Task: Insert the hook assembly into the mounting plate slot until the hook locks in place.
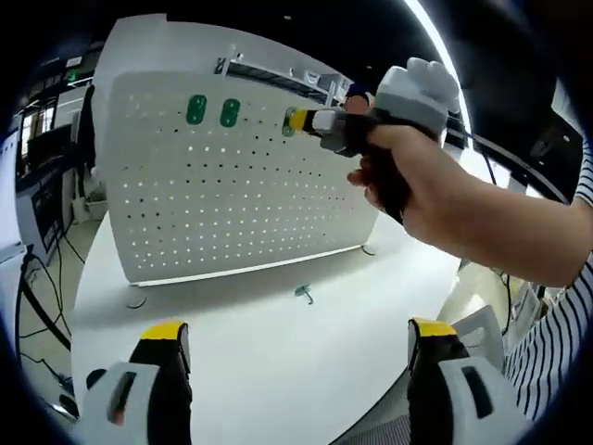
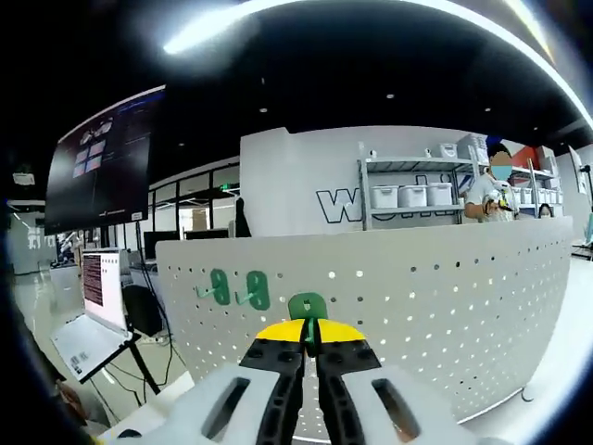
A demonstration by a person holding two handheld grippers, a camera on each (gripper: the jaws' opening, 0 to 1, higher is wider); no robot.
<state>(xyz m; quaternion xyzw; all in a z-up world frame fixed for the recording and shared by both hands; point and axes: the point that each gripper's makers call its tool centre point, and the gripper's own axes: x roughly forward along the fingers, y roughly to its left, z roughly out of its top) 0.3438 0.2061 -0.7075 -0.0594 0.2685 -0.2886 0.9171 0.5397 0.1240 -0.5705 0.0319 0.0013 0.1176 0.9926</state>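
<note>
Right gripper (image 2: 310, 345) hides the green hook's (image 2: 307, 306) stem (mostly).

Pegboard (image 1: 232, 176) stands on table (image 1: 278, 371); hook (image 1: 304, 294) before it.

Behind the board we see a metal shelving unit (image 2: 408, 190) against the grey wall, with white bins (image 2: 411, 196) lined up on its upper shelf, and a person (image 2: 493, 193) standing just at its right end. Off the table's (image 1: 278, 371) left edge, a laptop (image 2: 97, 311) stands open on a tilted stand, and above it hangs a large dark monitor (image 2: 104, 162) showing small windows. Black cables (image 1: 42, 278) trail across the floor beside the table's left edge.
</note>
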